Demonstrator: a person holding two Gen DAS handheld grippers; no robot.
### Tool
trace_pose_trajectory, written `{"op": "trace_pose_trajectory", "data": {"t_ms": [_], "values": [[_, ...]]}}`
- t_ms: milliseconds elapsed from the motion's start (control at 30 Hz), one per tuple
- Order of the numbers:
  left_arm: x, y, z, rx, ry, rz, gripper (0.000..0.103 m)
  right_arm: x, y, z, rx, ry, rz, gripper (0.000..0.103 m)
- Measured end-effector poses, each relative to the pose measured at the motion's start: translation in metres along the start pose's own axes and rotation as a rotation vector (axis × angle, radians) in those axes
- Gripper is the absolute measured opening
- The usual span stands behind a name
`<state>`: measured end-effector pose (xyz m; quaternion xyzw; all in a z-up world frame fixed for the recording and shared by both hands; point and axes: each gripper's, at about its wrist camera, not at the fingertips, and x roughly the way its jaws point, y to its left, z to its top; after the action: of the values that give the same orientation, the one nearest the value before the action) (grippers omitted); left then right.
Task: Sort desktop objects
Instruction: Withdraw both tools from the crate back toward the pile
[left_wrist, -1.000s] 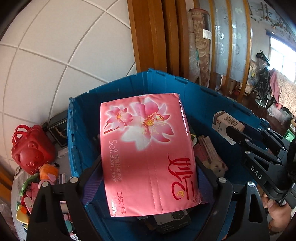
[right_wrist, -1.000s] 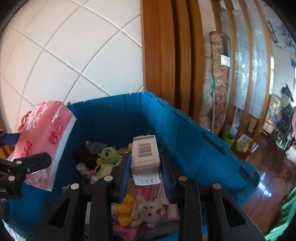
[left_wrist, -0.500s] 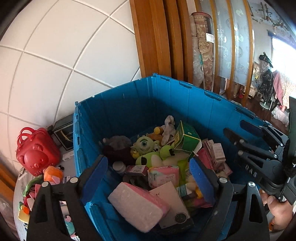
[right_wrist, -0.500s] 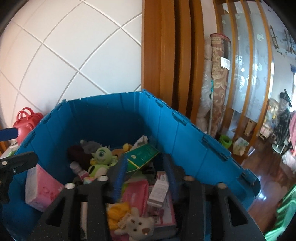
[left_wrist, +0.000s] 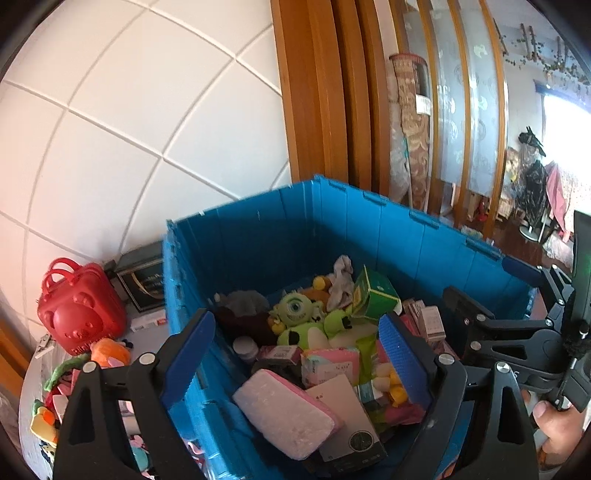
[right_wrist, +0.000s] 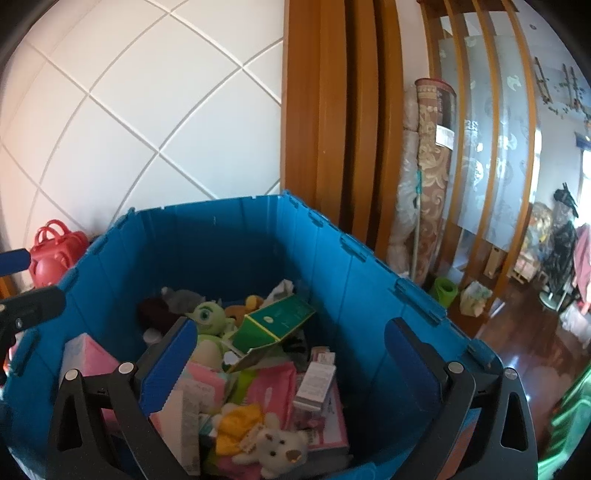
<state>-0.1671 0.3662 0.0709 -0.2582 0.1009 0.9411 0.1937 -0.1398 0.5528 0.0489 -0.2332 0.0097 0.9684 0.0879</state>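
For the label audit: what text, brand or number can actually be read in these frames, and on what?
No text is sharp enough to quote.
Black framed box beside the blue crate: gold script, blurred.
Green carton: small print, unreadable.
Pink packet: tiny characters, illegible.
Rolled carpet's tag: too small.

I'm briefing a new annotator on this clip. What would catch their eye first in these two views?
The big blue crate fills the middle of both views, heaped with clutter: a green one-eyed plush near the back and a pink tissue pack lying at the front. Left of the crate, against the white tiled wall, stands a red bear-faced case. Both tools, left and right, hang over the crate with nothing between their blue pads.
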Motion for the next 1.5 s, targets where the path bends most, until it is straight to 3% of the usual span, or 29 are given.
{"op": "trace_pose_trajectory", "data": {"t_ms": [300,533,867,1100,1400,1500], "values": [[-0.041,0.025,-0.015,-0.043,-0.145,0.069,0.097,-0.038,0.025,0.009,0.012,-0.037,0.070,0.103],[-0.055,0.076,-0.044,-0.114,-0.125,0.128,0.097,-0.070,0.078,0.012,-0.029,-0.079,0.180,0.103],[-0.076,0.217,-0.123,-0.289,-0.008,0.289,0.097,-0.083,0.191,0.010,-0.085,-0.056,0.357,0.103],[-0.091,0.324,-0.192,-0.362,0.106,0.412,0.097,-0.063,0.282,-0.007,-0.110,0.041,0.428,0.103],[-0.111,0.469,-0.293,-0.448,0.256,0.597,0.097,-0.010,0.367,-0.055,-0.129,0.219,0.389,0.103],[-0.112,0.520,-0.324,-0.497,0.307,0.625,0.097,0.010,0.387,-0.074,-0.127,0.292,0.366,0.103]]}}
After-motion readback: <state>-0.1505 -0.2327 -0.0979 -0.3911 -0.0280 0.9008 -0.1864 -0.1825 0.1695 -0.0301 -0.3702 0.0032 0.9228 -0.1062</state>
